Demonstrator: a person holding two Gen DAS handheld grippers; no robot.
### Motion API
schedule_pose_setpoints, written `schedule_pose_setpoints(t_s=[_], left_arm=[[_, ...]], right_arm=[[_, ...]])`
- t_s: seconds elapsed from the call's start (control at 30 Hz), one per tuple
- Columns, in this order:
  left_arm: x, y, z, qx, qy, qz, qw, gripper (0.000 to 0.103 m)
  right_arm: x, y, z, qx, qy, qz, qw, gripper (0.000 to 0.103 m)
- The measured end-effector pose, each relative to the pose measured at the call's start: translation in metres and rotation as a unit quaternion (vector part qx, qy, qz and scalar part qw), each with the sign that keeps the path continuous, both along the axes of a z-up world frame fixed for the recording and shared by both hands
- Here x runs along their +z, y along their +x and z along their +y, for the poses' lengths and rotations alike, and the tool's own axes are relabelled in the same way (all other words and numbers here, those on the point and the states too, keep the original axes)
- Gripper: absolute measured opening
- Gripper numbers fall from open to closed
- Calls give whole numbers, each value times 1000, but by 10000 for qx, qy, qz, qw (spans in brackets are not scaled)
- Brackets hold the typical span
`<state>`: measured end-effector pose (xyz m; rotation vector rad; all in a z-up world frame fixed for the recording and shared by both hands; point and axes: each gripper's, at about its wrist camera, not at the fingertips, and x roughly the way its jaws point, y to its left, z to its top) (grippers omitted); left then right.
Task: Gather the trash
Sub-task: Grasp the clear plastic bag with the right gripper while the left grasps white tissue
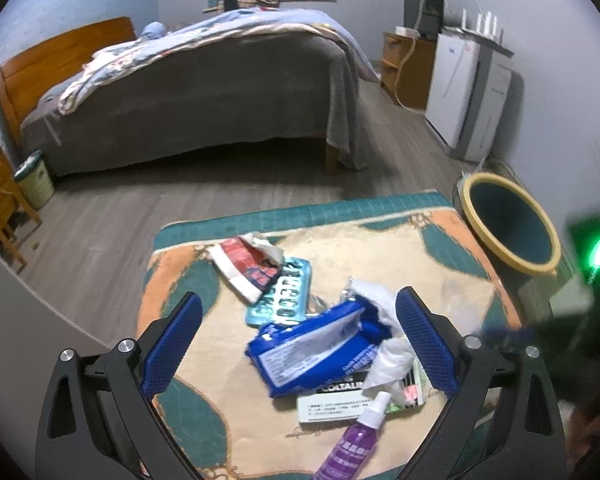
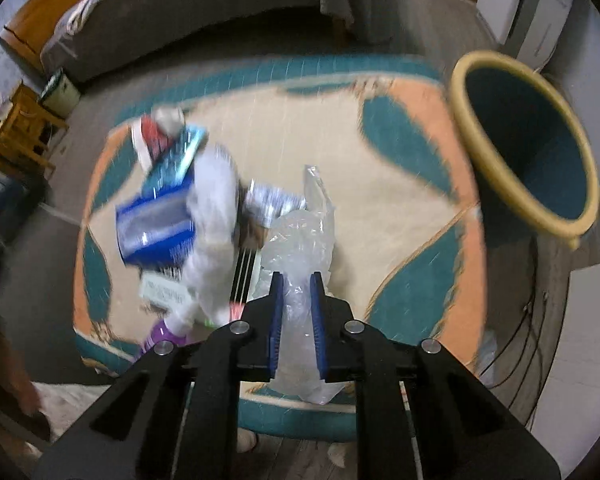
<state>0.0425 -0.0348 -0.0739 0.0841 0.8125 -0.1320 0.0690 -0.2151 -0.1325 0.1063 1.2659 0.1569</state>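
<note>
Trash heaped on a patterned rug (image 1: pixel 440 248) of cream, peach and teal, short-piled, spread over grey wood-plank floor (image 1: pixel 112 208). Crinkled clear plastic bag (image 2: pixel 300 240), glossy and limp, pinched between the blue ribbed pads of the right tongs (image 2: pixel 297 280), clamped tight on it above the rug's near edge. Left tongs (image 1: pixel 299 304) spread wide, holding nothing, hovering over the heap. Within the heap: soft blue wipes packet (image 1: pixel 312 348) with torn white flap; crumpled white tissue (image 1: pixel 388 360) draped over its right end; teal blister pack (image 1: pixel 284 292) with rows of popped pockets; red-and-white crushed wrapper (image 1: pixel 248 264) lying partly over that pack; flat printed carton (image 1: pixel 340 404) beneath the packet; purple plastic spray bottle (image 1: pixel 356 444) with white nozzle, lying nearest the camera. Round bin (image 1: pixel 512 224), teal inside with thick yellow rim, just beside the rug's right edge. Beyond the rug: bed (image 1: pixel 204 92) with grey cover, rumpled pale quilt and orange wooden headboard; white appliance (image 1: pixel 460 92) against the right wall; small wooden stool (image 1: pixel 0 208) at far left.
</note>
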Motion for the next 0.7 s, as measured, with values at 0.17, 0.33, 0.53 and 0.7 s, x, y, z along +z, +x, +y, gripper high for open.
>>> schedule_pose_setpoints(t_s=[0.17,0.33,0.53,0.7], left_arm=[[-20,3,-24,-246,-91,200,9995,96],[-54,6,-47,-447,-140,616,9970,94],[-84,11,-68,-865,128,973,9914,92],[-99,16,-79,-1136,158,1247,9855,67]], right_arm=[[41,27,-22,10,-254,-470,9986,13],[55,48,-43,-161,-318,-836,9959,13],[38,59,-51,-347,95,-639,9973,13],[43,60,-48,-191,19,-810,9965,13]])
